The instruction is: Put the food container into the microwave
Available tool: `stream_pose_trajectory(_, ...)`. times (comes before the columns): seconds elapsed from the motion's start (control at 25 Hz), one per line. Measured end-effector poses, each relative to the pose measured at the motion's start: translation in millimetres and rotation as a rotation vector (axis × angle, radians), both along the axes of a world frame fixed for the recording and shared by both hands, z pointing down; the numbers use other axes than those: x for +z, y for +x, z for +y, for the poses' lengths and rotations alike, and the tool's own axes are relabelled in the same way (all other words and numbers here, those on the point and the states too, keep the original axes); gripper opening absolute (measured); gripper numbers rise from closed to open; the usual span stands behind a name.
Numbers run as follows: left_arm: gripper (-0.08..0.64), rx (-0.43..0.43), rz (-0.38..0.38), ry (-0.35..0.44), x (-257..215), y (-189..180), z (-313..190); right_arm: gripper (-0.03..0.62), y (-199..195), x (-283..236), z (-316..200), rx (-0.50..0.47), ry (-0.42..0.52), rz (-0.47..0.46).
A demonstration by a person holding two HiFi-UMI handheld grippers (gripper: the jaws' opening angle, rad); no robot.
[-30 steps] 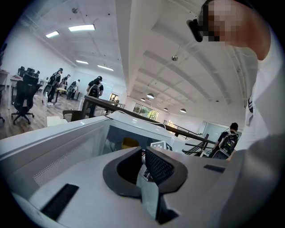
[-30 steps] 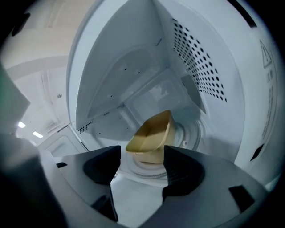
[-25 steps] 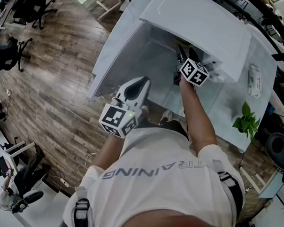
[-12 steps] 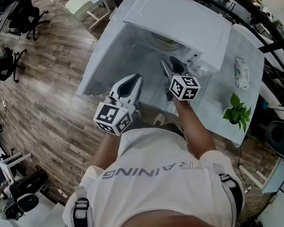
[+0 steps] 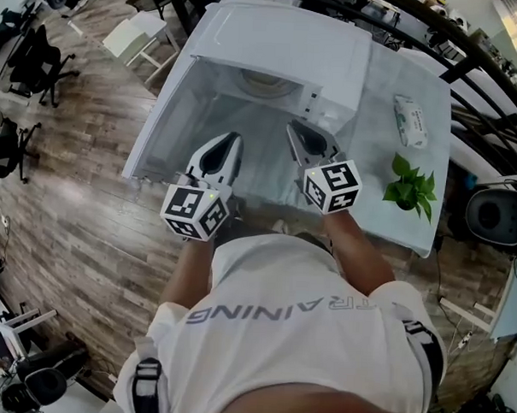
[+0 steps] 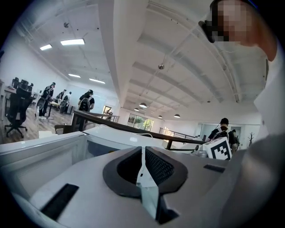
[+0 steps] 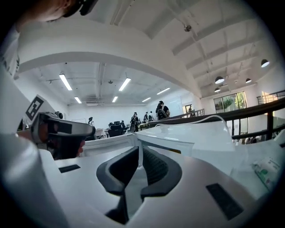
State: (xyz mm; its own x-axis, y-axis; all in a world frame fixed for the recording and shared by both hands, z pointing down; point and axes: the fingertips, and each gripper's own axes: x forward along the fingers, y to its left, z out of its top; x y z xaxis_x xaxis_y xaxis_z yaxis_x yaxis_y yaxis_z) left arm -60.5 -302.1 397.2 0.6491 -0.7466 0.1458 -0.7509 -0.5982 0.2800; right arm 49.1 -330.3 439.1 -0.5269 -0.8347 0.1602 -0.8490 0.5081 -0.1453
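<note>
The food container sits inside the microwave, whose door stands open to the left. Both grippers are held side by side on the near side of the opening, apart from the container. The left gripper has its jaws together and empty. The right gripper has just been closing its jaws, which now stand almost together with nothing between them.

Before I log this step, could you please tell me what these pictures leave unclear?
- Head view: the top of the microwave hides most of its cavity; the pale round shape inside may be container or turntable.
- Gripper views: too low to see into the cavity.
- Head view: packet print too small.
</note>
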Motion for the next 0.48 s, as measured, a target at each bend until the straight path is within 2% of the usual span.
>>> stream_pose_trajectory(0.24,0.051,0.037,-0.004,0.048,-16,24,8,0.029,33,-45,33,0.023,0.102,0.024)
stream_pose_trajectory(0.48,0.051,0.083,-0.002,0.082,-33,43,22,0.023,64,-88,55,0.092,0.186,0.003)
